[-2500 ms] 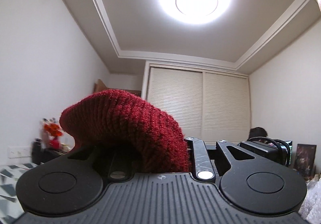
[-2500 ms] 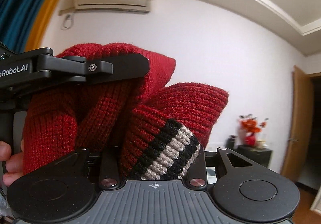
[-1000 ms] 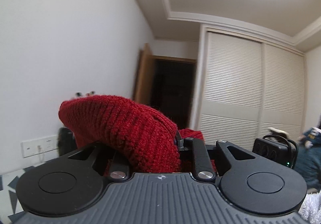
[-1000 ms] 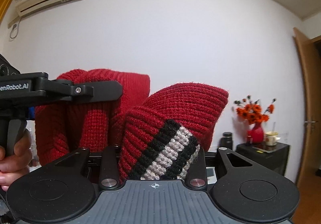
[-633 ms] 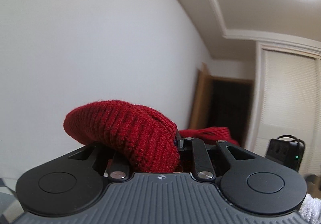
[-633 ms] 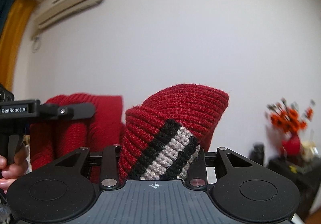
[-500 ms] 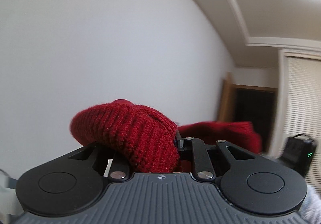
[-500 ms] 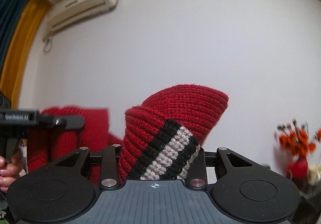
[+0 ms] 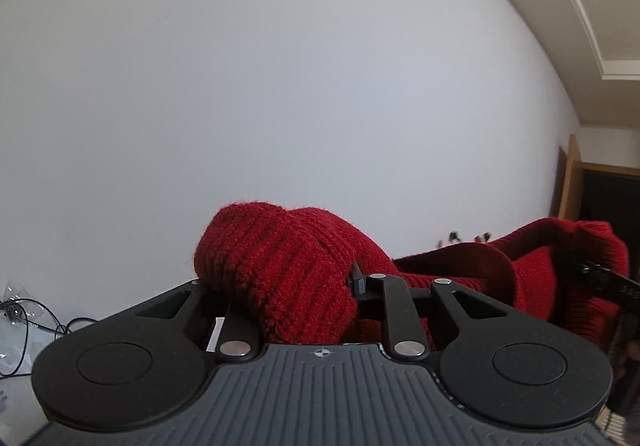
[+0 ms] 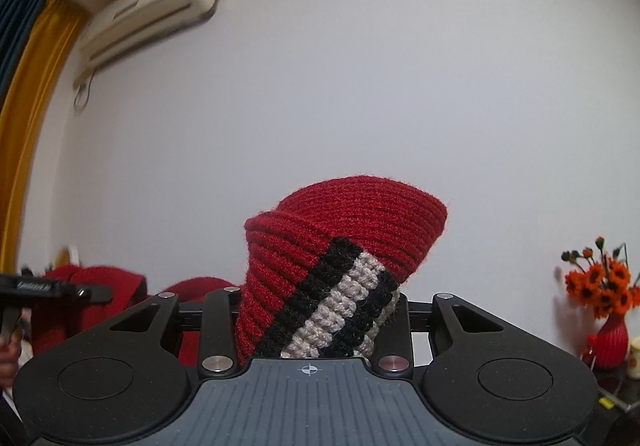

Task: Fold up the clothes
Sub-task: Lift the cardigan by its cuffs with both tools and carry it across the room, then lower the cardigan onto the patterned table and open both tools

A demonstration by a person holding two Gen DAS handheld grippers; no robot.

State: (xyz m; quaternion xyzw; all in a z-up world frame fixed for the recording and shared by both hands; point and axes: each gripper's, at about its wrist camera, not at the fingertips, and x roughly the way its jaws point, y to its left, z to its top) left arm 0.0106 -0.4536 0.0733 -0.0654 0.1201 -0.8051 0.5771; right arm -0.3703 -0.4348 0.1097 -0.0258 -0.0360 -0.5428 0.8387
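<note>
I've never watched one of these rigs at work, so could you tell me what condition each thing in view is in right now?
Left tool: shut on a plain red fold of the red knit sweater.
Right tool: shut on the sweater's black and grey striped edge.
Red knit sweater: held up in the air, slung between the two tools.
Air conditioner: flap looks closed.
Orange flowers: standing upright in a red vase.

Both wrist cameras look level along their fingers, close behind bunched red knit (image 9: 280,278) (image 10: 328,246), sharing the white wall (image 9: 280,86).
</note>
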